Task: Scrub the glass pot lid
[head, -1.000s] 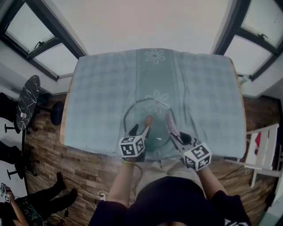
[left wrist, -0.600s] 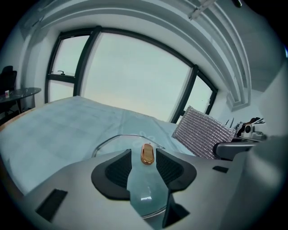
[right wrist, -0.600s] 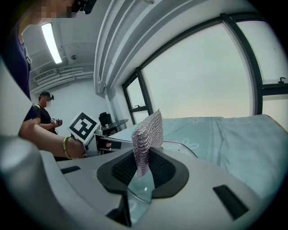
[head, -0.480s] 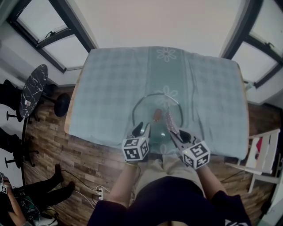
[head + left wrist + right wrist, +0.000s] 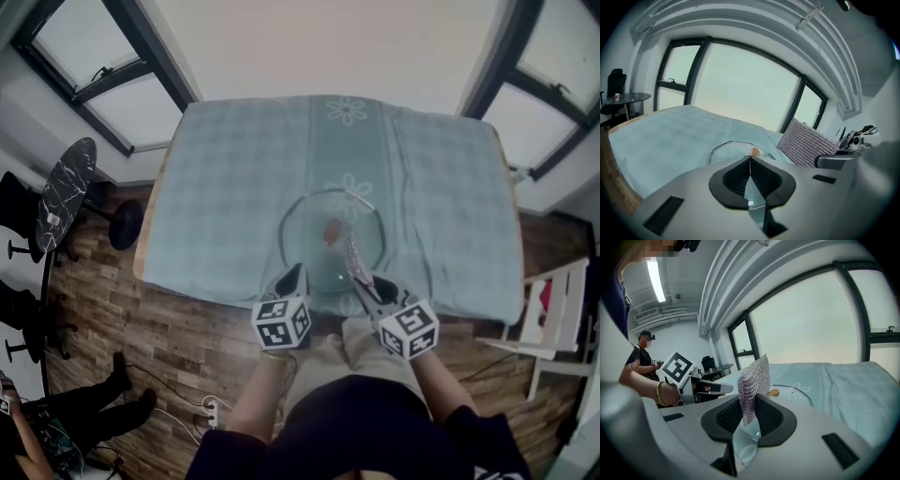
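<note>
Silver mesh pad (image 5: 752, 380) was clamped in the right tool (image 5: 750, 414); left tool (image 5: 750, 177), just closed empty, needed to steady the glass lid (image 5: 314, 248) ahead.

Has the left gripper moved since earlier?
Yes: the left gripper backed from the lid's knob toward the near table edge; jaws just closed, nothing seen between them.

Head view looks down; both gripper views seemingly share the lid (image 5: 792, 393).
</note>
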Demonstrator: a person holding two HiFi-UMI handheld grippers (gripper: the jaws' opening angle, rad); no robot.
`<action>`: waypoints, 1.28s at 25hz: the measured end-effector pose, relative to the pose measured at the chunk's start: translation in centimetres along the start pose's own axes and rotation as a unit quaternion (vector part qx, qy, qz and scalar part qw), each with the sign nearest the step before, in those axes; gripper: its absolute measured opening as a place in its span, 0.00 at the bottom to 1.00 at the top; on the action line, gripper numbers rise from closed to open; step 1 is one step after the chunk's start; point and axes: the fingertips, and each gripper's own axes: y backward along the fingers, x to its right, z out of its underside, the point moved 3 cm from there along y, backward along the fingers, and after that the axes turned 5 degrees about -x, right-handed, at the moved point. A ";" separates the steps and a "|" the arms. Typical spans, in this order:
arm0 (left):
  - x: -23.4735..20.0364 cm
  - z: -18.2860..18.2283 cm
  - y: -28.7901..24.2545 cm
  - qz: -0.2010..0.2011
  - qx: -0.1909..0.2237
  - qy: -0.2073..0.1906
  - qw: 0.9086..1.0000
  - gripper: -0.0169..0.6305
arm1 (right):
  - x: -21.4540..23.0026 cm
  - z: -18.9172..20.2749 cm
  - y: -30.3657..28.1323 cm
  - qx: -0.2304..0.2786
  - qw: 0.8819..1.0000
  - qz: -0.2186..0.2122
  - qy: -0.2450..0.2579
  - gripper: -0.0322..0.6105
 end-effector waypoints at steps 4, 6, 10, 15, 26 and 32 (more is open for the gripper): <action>0.6 0.9 1.2 0.003 0.000 -0.016 1.000 0.03 | -1.2 0.8 0.7 -0.001 1.000 0.005 -0.001 0.16; 0.9 1.5 1.9 0.002 -0.001 -0.017 1.000 0.03 | -1.6 1.3 1.2 -0.001 1.000 0.008 -0.006 0.16; 1.4 2.4 2.9 0.007 0.000 -0.013 1.000 0.03 | -2.5 1.9 1.7 0.000 1.000 0.010 -0.007 0.16; 1.4 3.5 3.8 0.008 -0.003 -0.009 1.000 0.03 | -3.6 2.1 2.2 -0.002 1.000 0.010 -0.006 0.16; 1.7 3.9 4.5 0.008 0.000 -0.003 1.000 0.03 | -4.0 2.4 2.5 0.014 1.000 -0.001 -0.009 0.16; 2.2 4.1 4.4 0.013 -0.002 0.004 1.000 0.03 | -3.5 2.4 2.8 0.028 1.000 0.000 -0.012 0.16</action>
